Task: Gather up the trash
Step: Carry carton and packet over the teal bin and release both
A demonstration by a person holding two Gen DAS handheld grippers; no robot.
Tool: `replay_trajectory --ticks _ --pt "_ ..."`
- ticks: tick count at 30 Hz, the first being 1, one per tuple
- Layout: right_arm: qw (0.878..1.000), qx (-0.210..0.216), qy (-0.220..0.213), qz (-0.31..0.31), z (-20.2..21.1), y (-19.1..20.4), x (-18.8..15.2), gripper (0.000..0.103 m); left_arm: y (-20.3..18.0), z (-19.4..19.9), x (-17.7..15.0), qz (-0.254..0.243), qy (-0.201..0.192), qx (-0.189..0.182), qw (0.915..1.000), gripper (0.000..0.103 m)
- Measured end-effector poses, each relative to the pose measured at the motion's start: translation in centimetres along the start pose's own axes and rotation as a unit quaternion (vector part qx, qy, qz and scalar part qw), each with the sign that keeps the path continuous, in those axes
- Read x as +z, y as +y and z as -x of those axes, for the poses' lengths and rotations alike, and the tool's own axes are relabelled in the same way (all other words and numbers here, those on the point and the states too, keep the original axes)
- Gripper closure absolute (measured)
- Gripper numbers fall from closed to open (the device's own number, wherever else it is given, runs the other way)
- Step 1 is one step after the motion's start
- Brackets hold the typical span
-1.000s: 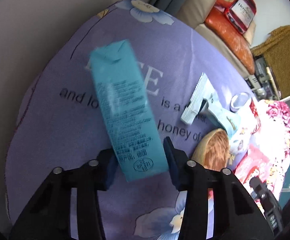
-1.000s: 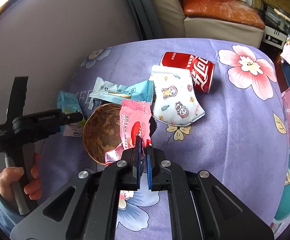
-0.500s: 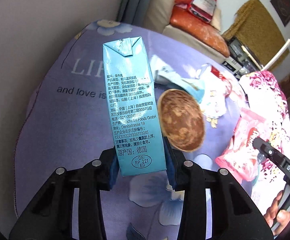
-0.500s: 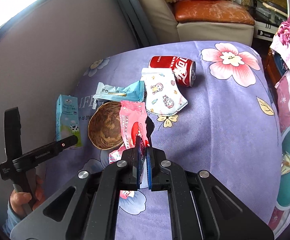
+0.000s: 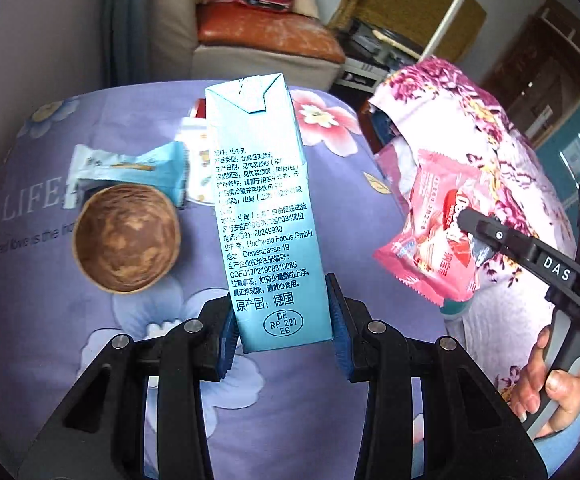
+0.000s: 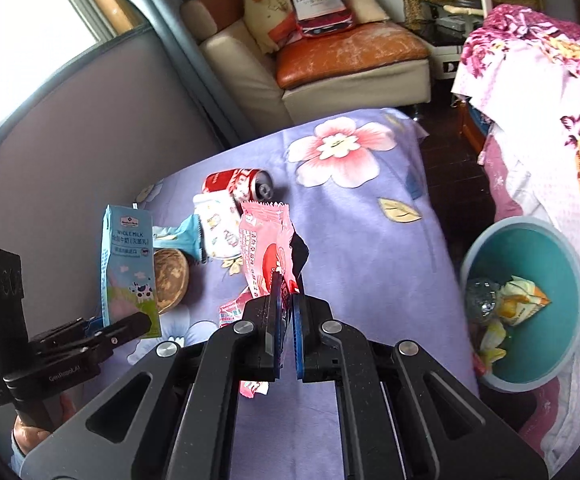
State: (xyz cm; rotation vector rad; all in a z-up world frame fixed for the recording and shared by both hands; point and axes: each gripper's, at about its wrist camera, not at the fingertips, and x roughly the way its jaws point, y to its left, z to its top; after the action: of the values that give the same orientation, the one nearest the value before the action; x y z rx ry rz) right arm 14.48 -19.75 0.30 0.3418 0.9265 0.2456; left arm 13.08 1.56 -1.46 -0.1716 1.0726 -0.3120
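My left gripper (image 5: 281, 332) is shut on the base of a light blue milk carton (image 5: 263, 208) and holds it upright above the purple flowered cloth (image 5: 41, 320); the carton also shows in the right wrist view (image 6: 127, 268). My right gripper (image 6: 285, 328) is shut on a pink snack wrapper (image 6: 265, 248), lifted off the cloth; the wrapper also shows in the left wrist view (image 5: 438, 236). A teal bin (image 6: 558, 340) with trash inside stands on the floor to the right of the table.
On the cloth lie a red cola can (image 6: 237, 182), a printed face mask (image 6: 219, 224), a light blue wrapper (image 5: 129, 170) and a brown wooden bowl (image 5: 125, 236). A flowered pink cloth (image 6: 550, 92) drapes over furniture at right. A sofa (image 6: 330, 60) stands behind.
Both grippers have swung right with their loads. The carton has come more upright. The teal bin has come into the right wrist view.
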Motion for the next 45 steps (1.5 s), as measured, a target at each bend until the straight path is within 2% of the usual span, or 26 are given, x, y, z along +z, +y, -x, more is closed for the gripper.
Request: replay_trajectory --ticks 9,20,32,40,41,43,45 --pt "0.994 -0.050 -0.069 -0.065 6.6 -9.7 0.5 0.098 -10.9 -5.5 0.2 -0.084 0.047 -0.038 0.9947 0.063" --pt "0.983 -0.102 -0.094 -0.118 10.6 -18.8 -0.2 0.098 -20.4 -11.5 -0.2 -0.143 0.110 -0.078 0.9804 0.063" --pt "0.977 -0.132 -0.085 -0.142 10.0 -23.6 -0.5 0.098 -25.6 -17.5 -1.3 -0.181 0.174 -0.103 0.9624 0.063" --pt "0.975 -0.149 -0.077 -0.147 9.4 -24.9 -0.6 0.098 -26.6 -19.2 -1.6 -0.188 0.189 -0.107 0.9579 0.062" --pt "0.974 -0.151 -0.077 -0.148 9.3 -25.0 -0.6 0.098 -26.7 -19.4 -1.6 -0.188 0.189 -0.107 0.9580 0.061" --pt "0.974 -0.153 -0.075 -0.150 9.3 -25.2 -0.6 0.098 -26.8 -19.5 -1.3 -0.183 0.184 -0.107 0.9598 0.045" --pt "0.974 -0.156 -0.072 -0.150 9.2 -25.3 -0.6 0.098 -26.7 -19.5 -1.2 -0.177 0.178 -0.106 0.9620 0.033"
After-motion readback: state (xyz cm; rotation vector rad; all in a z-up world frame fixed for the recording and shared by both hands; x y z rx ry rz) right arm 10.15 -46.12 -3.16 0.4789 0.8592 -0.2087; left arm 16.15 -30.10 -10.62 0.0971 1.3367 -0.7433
